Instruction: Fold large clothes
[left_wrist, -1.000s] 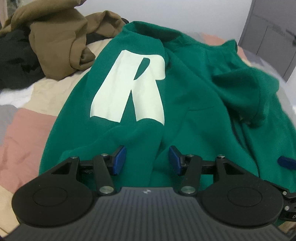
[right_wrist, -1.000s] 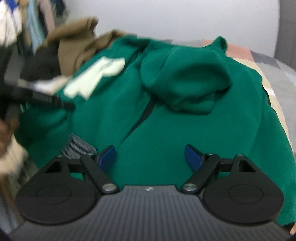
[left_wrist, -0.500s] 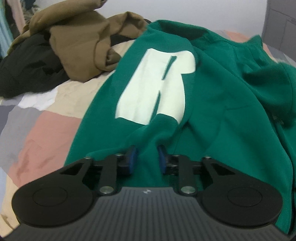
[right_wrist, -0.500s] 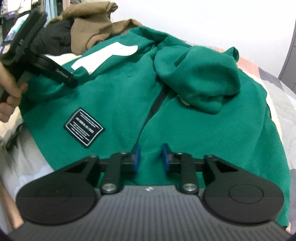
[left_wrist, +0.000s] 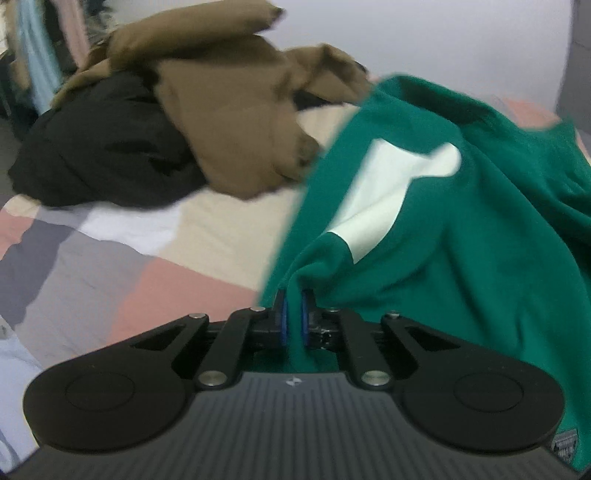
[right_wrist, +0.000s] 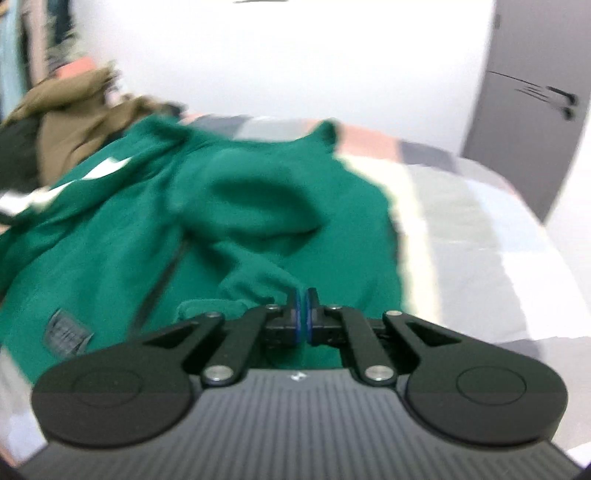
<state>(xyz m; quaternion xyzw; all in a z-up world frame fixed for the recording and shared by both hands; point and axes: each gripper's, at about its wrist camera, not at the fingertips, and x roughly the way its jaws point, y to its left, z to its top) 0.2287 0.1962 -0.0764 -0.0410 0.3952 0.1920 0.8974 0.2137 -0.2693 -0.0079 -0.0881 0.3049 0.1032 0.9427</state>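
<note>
Both grippers angled down over bed (left_wrist: 192, 236). Left gripper (left_wrist: 293, 315) just closed, pads pinching fold of green hoodie (left_wrist: 461, 258) hem. Right gripper (right_wrist: 303, 310) just closed, nipping green fabric ridge. Left view alone shows white letter (left_wrist: 388, 199) clearly; right view alone shows hood (right_wrist: 258, 206), zipper (right_wrist: 162, 280), grey door (right_wrist: 524, 122). Hoodie sprawls ahead of both tongs, beside brown garment (left_wrist: 229, 122).

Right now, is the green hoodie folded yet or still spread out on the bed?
Not folded: the green hoodie lies rumpled and spread across the bed, hood bunched on top, with both grippers pinching its near edge.
</note>
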